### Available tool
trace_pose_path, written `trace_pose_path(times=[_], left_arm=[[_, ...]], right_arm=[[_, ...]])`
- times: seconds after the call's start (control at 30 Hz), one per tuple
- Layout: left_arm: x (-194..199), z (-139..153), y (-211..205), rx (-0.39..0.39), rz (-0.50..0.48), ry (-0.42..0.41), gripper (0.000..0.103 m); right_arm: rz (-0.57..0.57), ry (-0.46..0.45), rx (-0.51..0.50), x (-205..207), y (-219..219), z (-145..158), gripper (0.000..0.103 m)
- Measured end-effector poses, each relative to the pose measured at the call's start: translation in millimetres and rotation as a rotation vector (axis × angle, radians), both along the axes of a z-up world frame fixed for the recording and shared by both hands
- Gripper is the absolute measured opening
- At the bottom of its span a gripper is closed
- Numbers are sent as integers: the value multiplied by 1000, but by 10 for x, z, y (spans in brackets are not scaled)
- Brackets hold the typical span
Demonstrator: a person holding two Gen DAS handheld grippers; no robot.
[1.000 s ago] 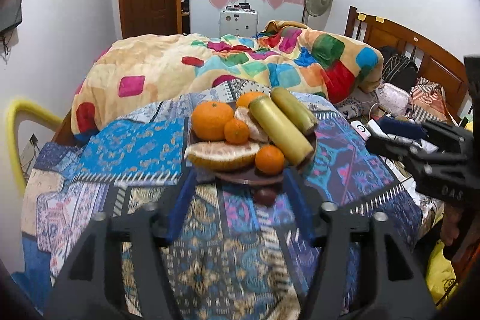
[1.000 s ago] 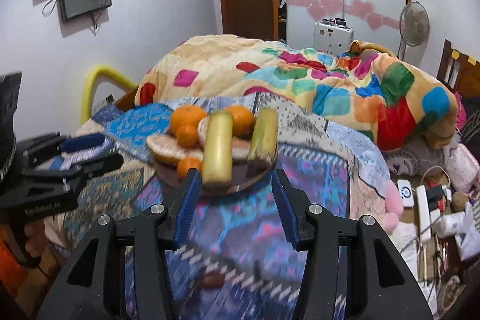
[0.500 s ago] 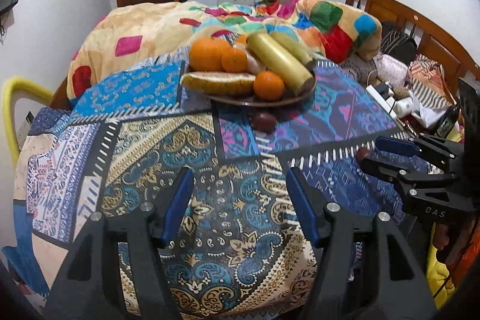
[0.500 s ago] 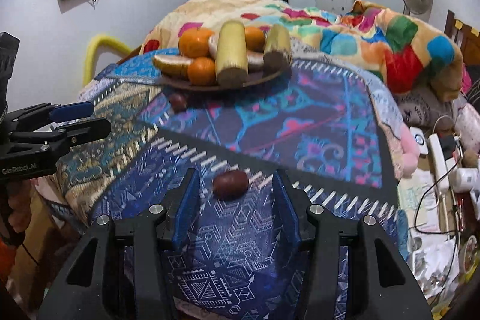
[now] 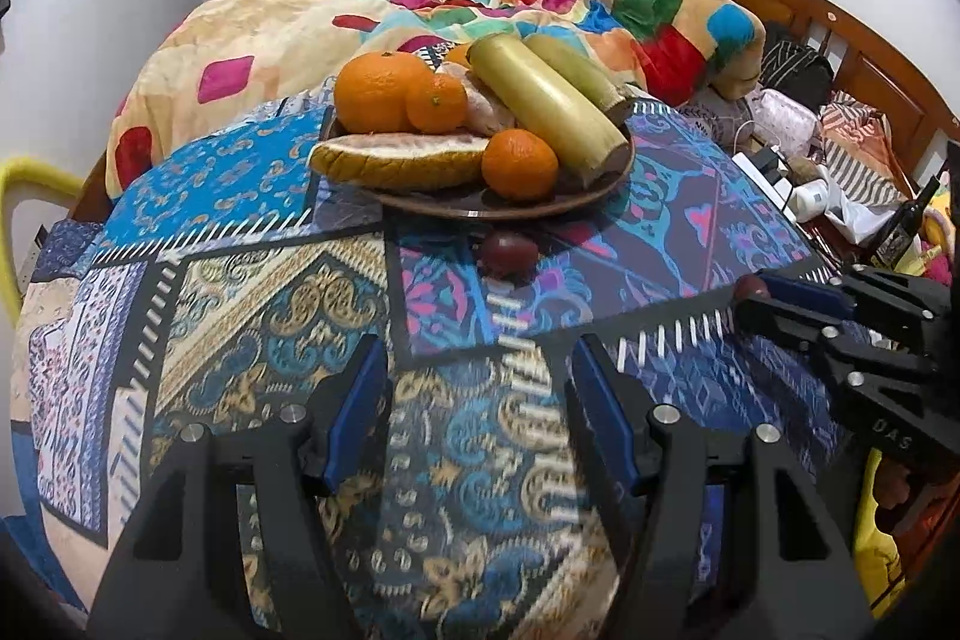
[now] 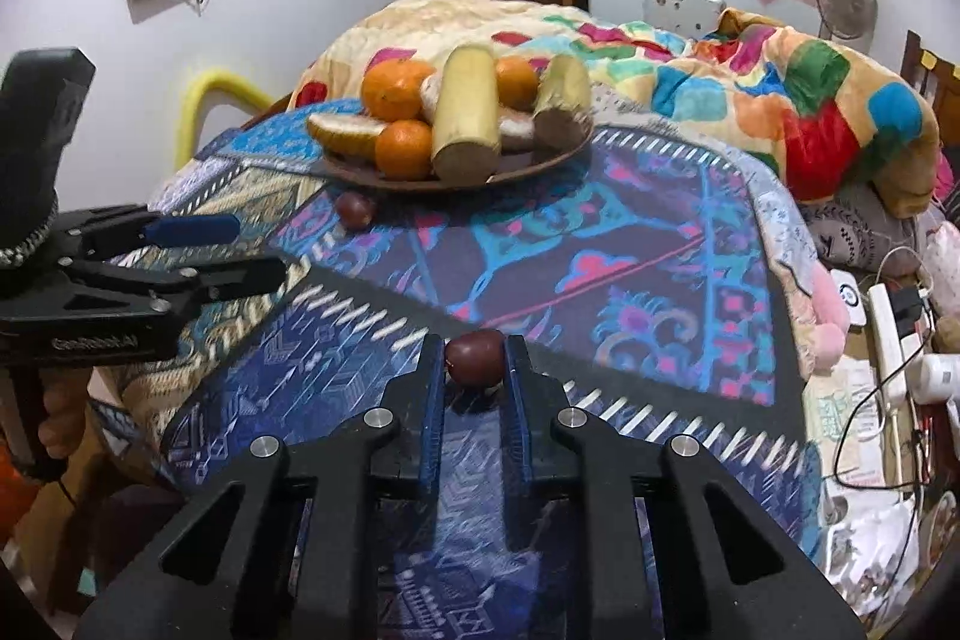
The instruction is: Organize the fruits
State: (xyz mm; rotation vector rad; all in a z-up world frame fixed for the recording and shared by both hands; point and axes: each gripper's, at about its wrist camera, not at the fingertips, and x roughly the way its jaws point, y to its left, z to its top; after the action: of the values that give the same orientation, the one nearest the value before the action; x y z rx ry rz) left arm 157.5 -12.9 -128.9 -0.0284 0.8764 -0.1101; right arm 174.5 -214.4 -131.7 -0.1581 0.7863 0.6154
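Fruits fill a brown plate (image 5: 618, 169) on the patterned table (image 5: 252, 292): oranges (image 5: 381, 91), two long yellow-green pieces (image 5: 546, 109) and a pale wedge (image 5: 399, 157). One dark red fruit (image 5: 507, 253) lies just beside the plate. Right tongs (image 6: 474, 349) pinch another dark red fruit (image 6: 475, 351) near the table's edge. Left tongs (image 5: 480, 379) hover spread, marked "GenRobot.AI".

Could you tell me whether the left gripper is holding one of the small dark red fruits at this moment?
No, the left gripper is open and empty over the patterned cloth, with a dark red fruit lying well ahead of it.
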Motion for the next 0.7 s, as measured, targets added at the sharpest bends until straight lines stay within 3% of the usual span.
trace_pose_path(times=[0.2, 0.37, 0.6, 0.7], left_arm=[[243, -3, -97, 5, -24, 14, 54], [400, -39, -215, 62, -74, 20, 46], [502, -99, -165, 39, -71, 43, 29], [502, -101, -165, 37, -74, 40, 27]], right_arm=[[-20, -43, 7, 187, -67, 105, 18], [-22, -54, 27, 300, -97, 137, 18], [-1, -61, 38, 371, -70, 118, 18], [3, -56, 42, 397, -53, 103, 18]])
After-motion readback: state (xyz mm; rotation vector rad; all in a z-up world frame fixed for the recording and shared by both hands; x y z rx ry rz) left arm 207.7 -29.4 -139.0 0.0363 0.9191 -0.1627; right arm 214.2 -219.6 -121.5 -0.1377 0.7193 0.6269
